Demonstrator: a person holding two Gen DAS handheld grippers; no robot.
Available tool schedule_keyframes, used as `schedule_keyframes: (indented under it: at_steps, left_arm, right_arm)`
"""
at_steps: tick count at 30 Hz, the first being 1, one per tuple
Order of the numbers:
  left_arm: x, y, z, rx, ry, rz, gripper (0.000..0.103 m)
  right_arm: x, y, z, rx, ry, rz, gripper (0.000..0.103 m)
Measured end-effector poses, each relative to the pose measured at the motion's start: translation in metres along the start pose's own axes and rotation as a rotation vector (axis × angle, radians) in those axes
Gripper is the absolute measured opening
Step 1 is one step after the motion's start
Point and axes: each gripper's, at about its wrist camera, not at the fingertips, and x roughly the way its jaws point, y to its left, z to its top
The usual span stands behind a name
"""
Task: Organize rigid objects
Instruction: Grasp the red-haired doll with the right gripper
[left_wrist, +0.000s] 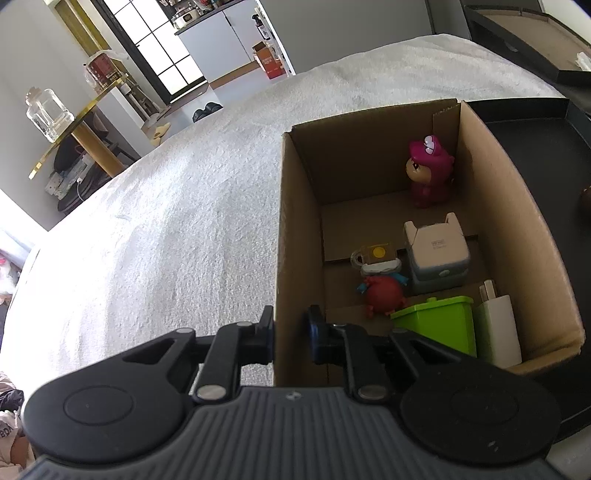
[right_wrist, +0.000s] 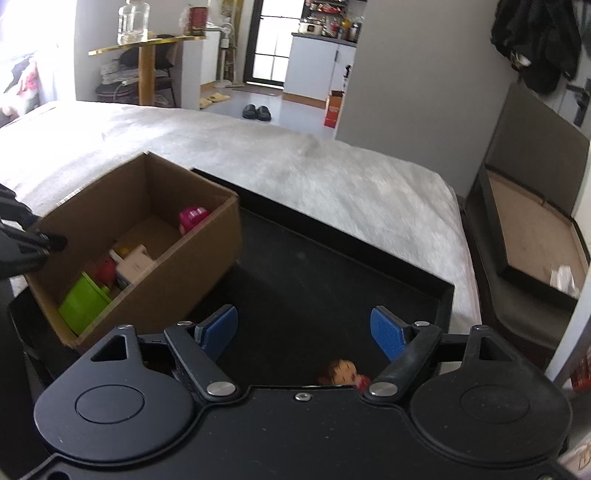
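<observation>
A cardboard box (left_wrist: 295, 221) stands on a black tray (right_wrist: 332, 258) on the bed. My left gripper (left_wrist: 290, 325) is shut on the box's near left wall, one finger outside and one inside. Inside the box are a pink figure (left_wrist: 428, 173), a white cube-shaped device (left_wrist: 437, 254), a red toy (left_wrist: 384, 295), a green bin (left_wrist: 439, 321) and a white charger (left_wrist: 496, 328). My right gripper (right_wrist: 304, 332) hangs open over the tray, to the right of the box (right_wrist: 192, 266), with nothing between its blue pads. A small brown-haired doll (right_wrist: 341, 371) lies on the tray just below it, partly hidden by the gripper body.
The bed's white fuzzy blanket (right_wrist: 258, 155) spreads around the tray. An open dark storage case (right_wrist: 535, 240) sits beside the bed at the right. A gold-edged side table (right_wrist: 147, 42) with a glass jar stands beyond the far left of the bed.
</observation>
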Motion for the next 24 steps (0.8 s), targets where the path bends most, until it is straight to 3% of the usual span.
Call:
schedule_keyframes:
  at_steps: [10,24]
  left_arm:
    - [0.000,-0.004,0.001,0.008,0.003,0.017,0.018]
    - [0.003,-0.003,0.002,-0.007,0.012,0.014,0.018]
  right_arm:
    - [0.026,-0.012,-0.025,0.104,0.077,-0.058,0.079]
    - [0.058,-0.019,-0.027,0.164,0.188,-0.141,0.079]
